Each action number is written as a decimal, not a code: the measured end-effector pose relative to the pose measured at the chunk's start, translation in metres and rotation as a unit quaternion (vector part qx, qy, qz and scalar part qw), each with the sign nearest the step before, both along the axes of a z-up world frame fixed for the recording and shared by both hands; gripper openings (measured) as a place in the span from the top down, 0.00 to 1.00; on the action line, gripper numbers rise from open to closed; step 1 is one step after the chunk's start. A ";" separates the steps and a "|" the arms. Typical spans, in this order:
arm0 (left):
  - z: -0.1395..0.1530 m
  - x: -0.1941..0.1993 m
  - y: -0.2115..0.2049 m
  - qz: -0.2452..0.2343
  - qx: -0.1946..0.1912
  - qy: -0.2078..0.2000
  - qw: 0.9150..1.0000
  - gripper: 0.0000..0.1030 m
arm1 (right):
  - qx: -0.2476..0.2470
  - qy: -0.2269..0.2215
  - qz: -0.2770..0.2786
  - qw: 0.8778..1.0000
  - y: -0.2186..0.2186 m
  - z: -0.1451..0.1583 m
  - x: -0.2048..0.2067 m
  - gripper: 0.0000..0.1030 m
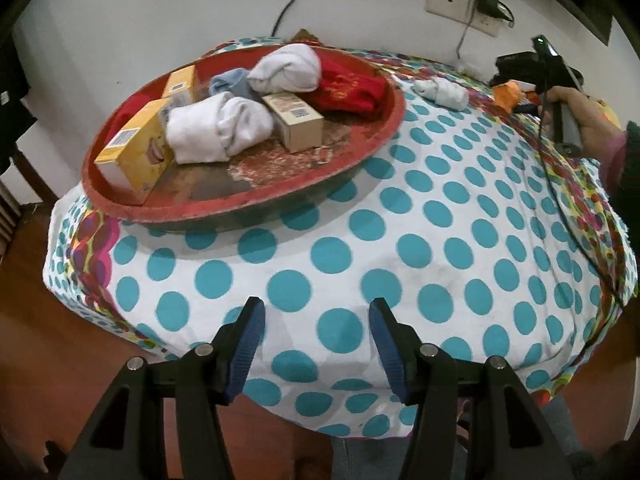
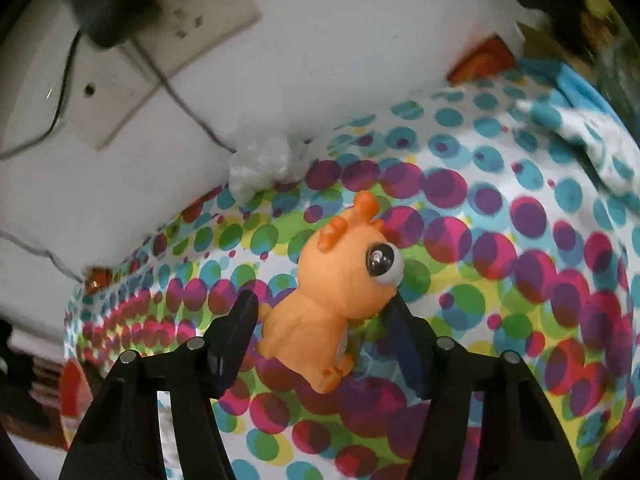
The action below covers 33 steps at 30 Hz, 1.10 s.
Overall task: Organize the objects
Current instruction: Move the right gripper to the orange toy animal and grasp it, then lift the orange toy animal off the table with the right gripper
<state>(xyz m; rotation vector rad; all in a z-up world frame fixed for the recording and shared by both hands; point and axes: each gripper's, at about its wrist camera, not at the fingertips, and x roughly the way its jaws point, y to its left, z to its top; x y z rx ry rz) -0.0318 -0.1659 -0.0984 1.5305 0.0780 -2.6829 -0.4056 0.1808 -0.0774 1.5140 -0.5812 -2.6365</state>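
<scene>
- Orange toy (image 2: 320, 304): it lies on the dotted cloth (image 2: 480, 280) between the fingers of your right gripper (image 2: 324, 320); both pads sit against its sides, so the jaws are clamped on it.
- Your left gripper (image 1: 317, 344) hovers over the cloth with jaws apart and nothing between them.
- Ahead of it and to the left sits the red tray (image 1: 360, 160) holding rolled socks (image 1: 220, 128) and small boxes (image 1: 298, 120).
- One more rolled sock (image 1: 442, 92) lies on the cloth beyond the tray, ahead and to the right.

The red tray (image 1: 360, 160) holds three small boxes (image 1: 298, 122), two white sock bundles (image 1: 218, 128), one pale blue sock (image 1: 228, 82) and one red cloth (image 1: 348, 86). Right of the tray: one white sock bundle (image 1: 442, 92), one orange toy (image 2: 332, 292).
</scene>
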 end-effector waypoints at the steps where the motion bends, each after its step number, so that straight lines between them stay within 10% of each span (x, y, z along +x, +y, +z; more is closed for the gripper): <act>1: 0.000 -0.001 0.002 -0.002 -0.002 0.000 1.000 0.46 | 0.010 0.010 0.014 1.000 -0.002 0.001 0.001 0.43; 16: 0.003 -0.034 0.055 -0.047 0.036 -0.001 0.998 0.46 | 0.148 0.171 0.184 0.956 -0.022 0.015 0.093 0.44; 19: 0.008 -0.044 0.067 -0.055 0.034 0.006 0.998 0.46 | 0.163 0.189 0.198 0.948 -0.019 0.021 0.110 0.69; 23: 0.007 -0.058 0.081 -0.062 0.032 -0.001 0.998 0.46 | 0.178 0.186 0.209 0.943 -0.022 0.020 0.115 0.70; 28: 0.006 -0.057 0.091 -0.068 0.030 -0.006 0.997 0.46 | 0.138 0.149 0.210 0.956 -0.017 0.011 0.106 0.62; 31: 0.004 -0.057 0.094 -0.072 0.025 -0.013 0.997 0.46 | 0.155 0.149 0.211 0.954 -0.020 0.010 0.104 0.22; 33: 0.003 -0.057 0.095 -0.071 0.024 -0.015 0.997 0.46 | 0.170 0.158 0.206 0.951 -0.021 0.011 0.106 0.19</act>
